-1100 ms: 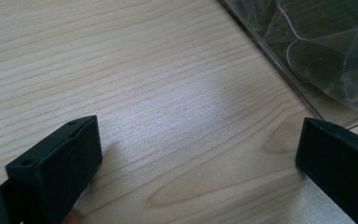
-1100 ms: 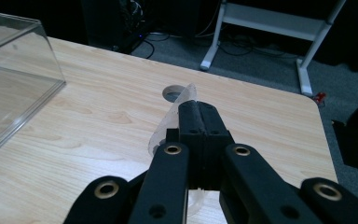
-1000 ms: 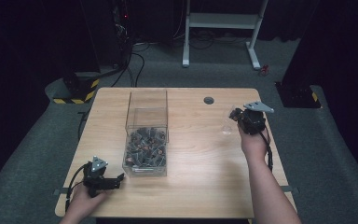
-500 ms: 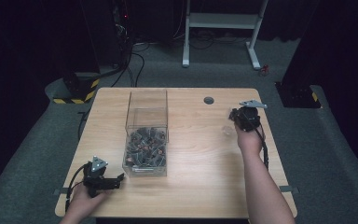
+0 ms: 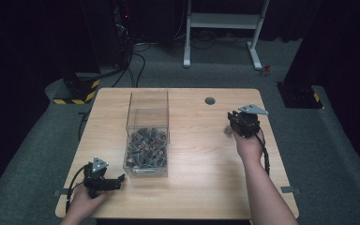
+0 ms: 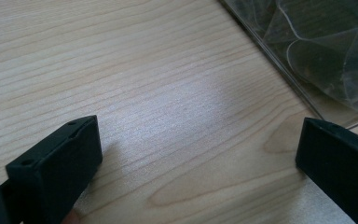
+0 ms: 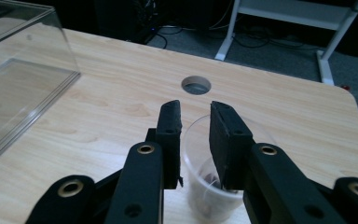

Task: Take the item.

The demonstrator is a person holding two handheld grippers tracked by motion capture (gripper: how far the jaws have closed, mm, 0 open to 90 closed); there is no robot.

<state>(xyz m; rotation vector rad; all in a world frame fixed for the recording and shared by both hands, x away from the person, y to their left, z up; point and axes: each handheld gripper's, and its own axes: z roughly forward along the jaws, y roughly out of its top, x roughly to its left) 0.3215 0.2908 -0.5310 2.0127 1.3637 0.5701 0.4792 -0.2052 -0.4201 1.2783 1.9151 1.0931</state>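
Observation:
A clear plastic box (image 5: 148,111) stands mid-table, its near half holding several small dark pieces (image 5: 145,146). My left gripper (image 5: 118,181) rests on the table (image 5: 197,164) by the box's near left corner, jaws wide open with bare wood between them (image 6: 196,154); the box wall (image 6: 317,51) shows at upper right. My right gripper (image 5: 231,118) hovers at the right side over a small clear cup (image 5: 226,130). In the right gripper view the jaws (image 7: 196,109) stand narrowly apart astride the cup's near rim (image 7: 200,186), not pinching it. Something dark lies in the cup.
A round cable hole (image 5: 210,100) sits in the table's far middle, just beyond the cup (image 7: 196,85). The box's empty far half (image 7: 18,79) lies to the right gripper's left. White desk legs (image 5: 255,42) and cables stand on the floor behind the table.
The right gripper has shifted left and toward the person, coming down over the cup. The left gripper has stayed where it was.

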